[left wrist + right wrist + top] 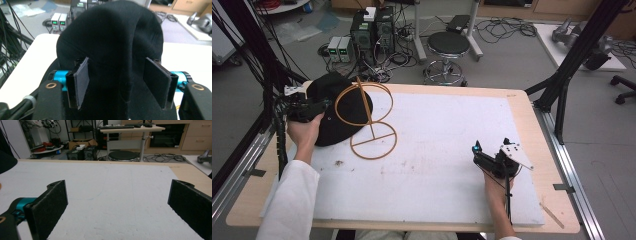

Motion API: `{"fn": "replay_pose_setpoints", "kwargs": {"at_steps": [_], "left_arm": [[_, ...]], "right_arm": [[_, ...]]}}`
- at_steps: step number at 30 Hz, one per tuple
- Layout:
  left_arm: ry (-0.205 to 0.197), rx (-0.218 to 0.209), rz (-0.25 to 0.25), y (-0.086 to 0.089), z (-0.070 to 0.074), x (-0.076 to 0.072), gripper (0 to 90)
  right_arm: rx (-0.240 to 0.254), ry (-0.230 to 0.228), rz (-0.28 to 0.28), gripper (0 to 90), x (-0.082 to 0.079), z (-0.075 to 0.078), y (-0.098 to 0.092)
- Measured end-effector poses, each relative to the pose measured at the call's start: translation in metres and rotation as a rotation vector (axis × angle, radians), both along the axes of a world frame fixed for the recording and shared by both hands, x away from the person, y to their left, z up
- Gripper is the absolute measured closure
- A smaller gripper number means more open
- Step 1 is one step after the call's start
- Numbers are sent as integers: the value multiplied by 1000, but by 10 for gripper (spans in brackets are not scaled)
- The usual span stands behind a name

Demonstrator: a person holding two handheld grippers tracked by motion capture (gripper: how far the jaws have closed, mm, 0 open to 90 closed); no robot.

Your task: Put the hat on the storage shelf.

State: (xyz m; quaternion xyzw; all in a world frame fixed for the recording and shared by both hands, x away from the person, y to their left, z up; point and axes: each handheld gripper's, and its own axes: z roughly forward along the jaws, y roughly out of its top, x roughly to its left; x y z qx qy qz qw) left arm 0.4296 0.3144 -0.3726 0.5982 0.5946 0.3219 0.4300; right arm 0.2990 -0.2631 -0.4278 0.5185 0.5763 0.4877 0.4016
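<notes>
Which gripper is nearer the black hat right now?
Left. The left gripper has its jaws on either side of the black hat fabric; the right gripper sits far across the white mat, open.

A black cloth hat [332, 112] is seen at the far left of the bench, partly draped against a wooden wire-like stand [368, 120] made of an upright ring, a stem and a flat ring base. The stand is upright on the white sheet. The hat's soft crown [110, 50] is creased and lies between the left fingers [82, 80].
</notes>
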Motion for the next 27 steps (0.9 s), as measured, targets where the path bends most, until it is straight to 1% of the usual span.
{"fn": "replay_pose_setpoints", "kwargs": {"at_steps": [1, 2, 3, 4, 5, 7, 11, 13, 16, 18, 22, 27], "left_arm": [[14, -5, -8, 0, -1, 1, 403], [33, -8, -16, -1, -3, 1, 588], [47, 3, -13, -1, -3, 2, 728], [62, 13, -19, -3, -4, 2, 728], [64, 10, -21, -4, -4, 2, 842], [68, 10, -24, -3, -3, 2, 850], [70, -10, -33, 0, -2, 1, 856], [69, -2, -40, 0, -2, 0, 856], [65, -12, -46, 1, -2, 0, 856], [60, -5, -46, 1, -3, 1, 856], [59, -7, -54, 2, -3, 0, 856], [45, -9, -44, 3, 0, -1, 856]], "right_arm": [[0, 0, 0, 17, 0, 0, 0], [-3, -2, -3, 17, 0, 0, 0], [-4, -3, -1, 17, 0, 0, 0], [-4, -3, -1, 17, 0, 0, 0], [-1, 4, -1, 17, -1, 0, 2], [-8, 1, 1, 17, -1, 0, 2], [-15, -3, 3, 17, -1, 0, 2], [-14, -5, 3, 17, -1, 1, 2], [-8, -2, 1, 17, -1, 1, 2], [-7, -1, 3, 17, -1, 0, 2], [-8, -2, 4, 17, -1, 0, 2], [-10, 1, 5, 17, -1, 0, 2]]}}
